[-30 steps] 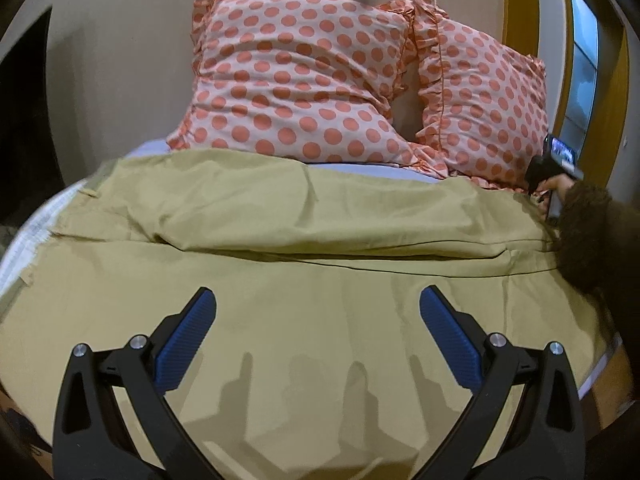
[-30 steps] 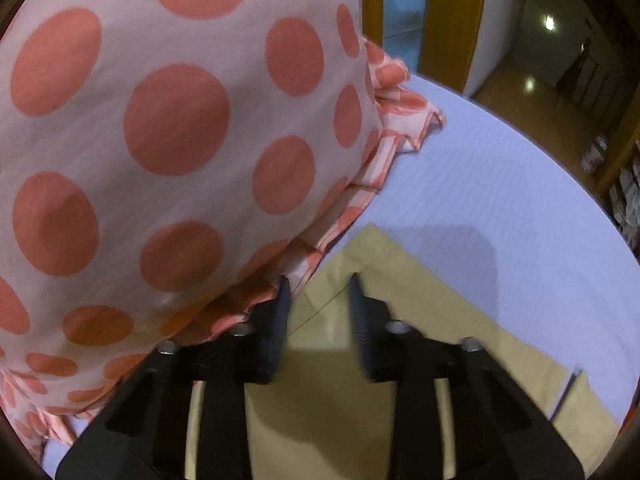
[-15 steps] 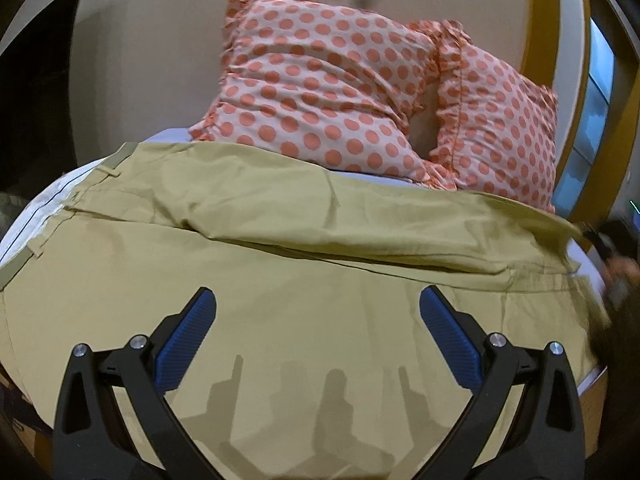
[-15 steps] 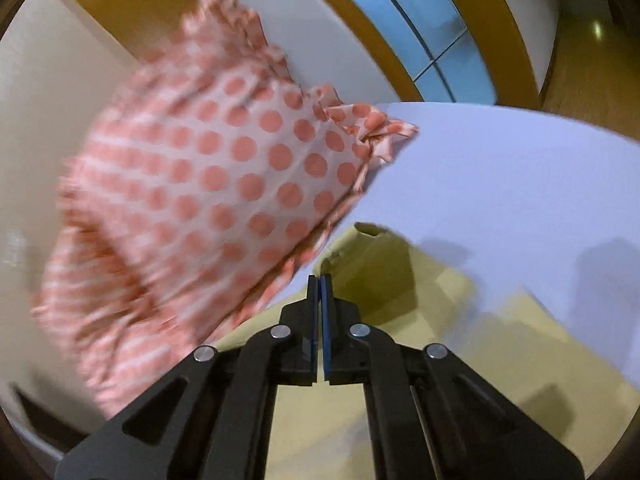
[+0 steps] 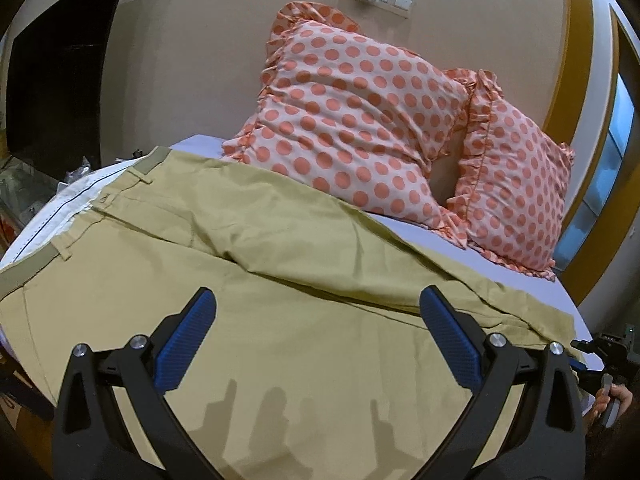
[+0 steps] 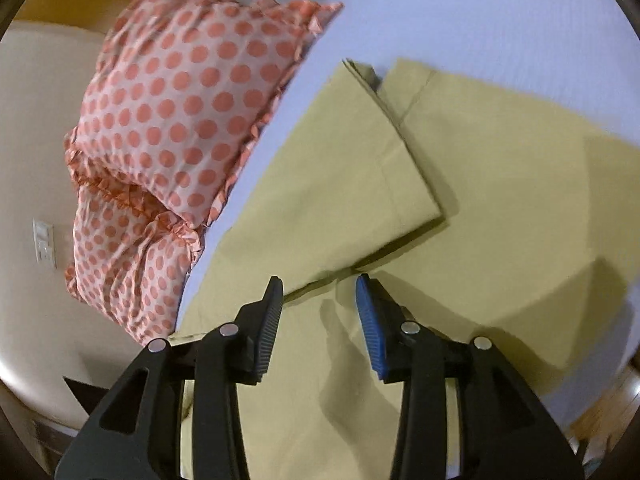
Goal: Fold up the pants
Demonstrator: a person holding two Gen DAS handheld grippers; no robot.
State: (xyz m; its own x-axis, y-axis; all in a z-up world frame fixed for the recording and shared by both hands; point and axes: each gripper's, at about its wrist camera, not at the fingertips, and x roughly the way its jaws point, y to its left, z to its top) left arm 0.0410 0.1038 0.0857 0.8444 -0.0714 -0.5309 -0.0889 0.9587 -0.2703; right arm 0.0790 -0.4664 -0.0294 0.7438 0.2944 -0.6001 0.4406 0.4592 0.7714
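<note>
With one leg lapped over other for lengthwise fold, khaki pants lie ahead of right gripper, half-open, empty; left gripper wide, empty.

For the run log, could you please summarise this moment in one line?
left gripper: open, empty | right gripper: open, empty | khaki pants: flat on bed, legs overlapping

Open air above pants, both grippers clear w/ jaws apart. Far side blocked by two pillows leaning on wall. Bare sheet beyond leg hems free to pass.
</note>
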